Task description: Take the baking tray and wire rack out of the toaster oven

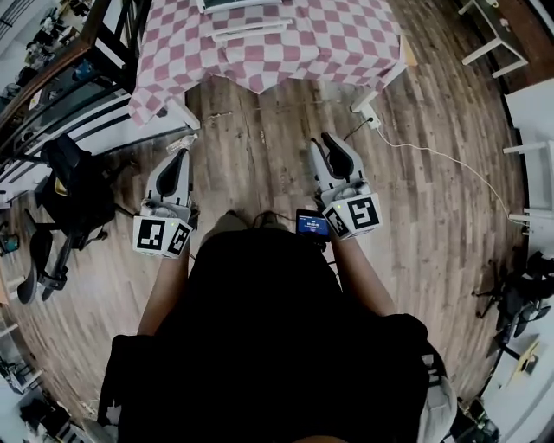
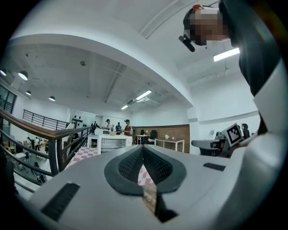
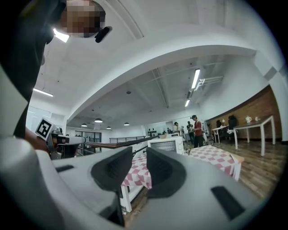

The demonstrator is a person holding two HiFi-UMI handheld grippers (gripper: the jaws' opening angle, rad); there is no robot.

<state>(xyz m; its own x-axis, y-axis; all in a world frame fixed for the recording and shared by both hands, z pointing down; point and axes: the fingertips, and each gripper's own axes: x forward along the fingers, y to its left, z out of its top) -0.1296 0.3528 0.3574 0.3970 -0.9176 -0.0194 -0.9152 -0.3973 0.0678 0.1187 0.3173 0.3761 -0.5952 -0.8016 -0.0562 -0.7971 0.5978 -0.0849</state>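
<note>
A white toaster oven stands on a table with a pink-and-white checked cloth, some way ahead of me; from the head view the oven sits at the top edge. I cannot make out the baking tray or the wire rack. My left gripper is held level over the wooden floor, short of the table, its black pads touching at the tips with nothing between them. My right gripper is level beside it, jaws open by a narrow gap and empty.
A black chair and a railing stand to the left. A white power strip and its cable lie on the floor by the table's right corner. White tables are at the right. People stand far behind the table.
</note>
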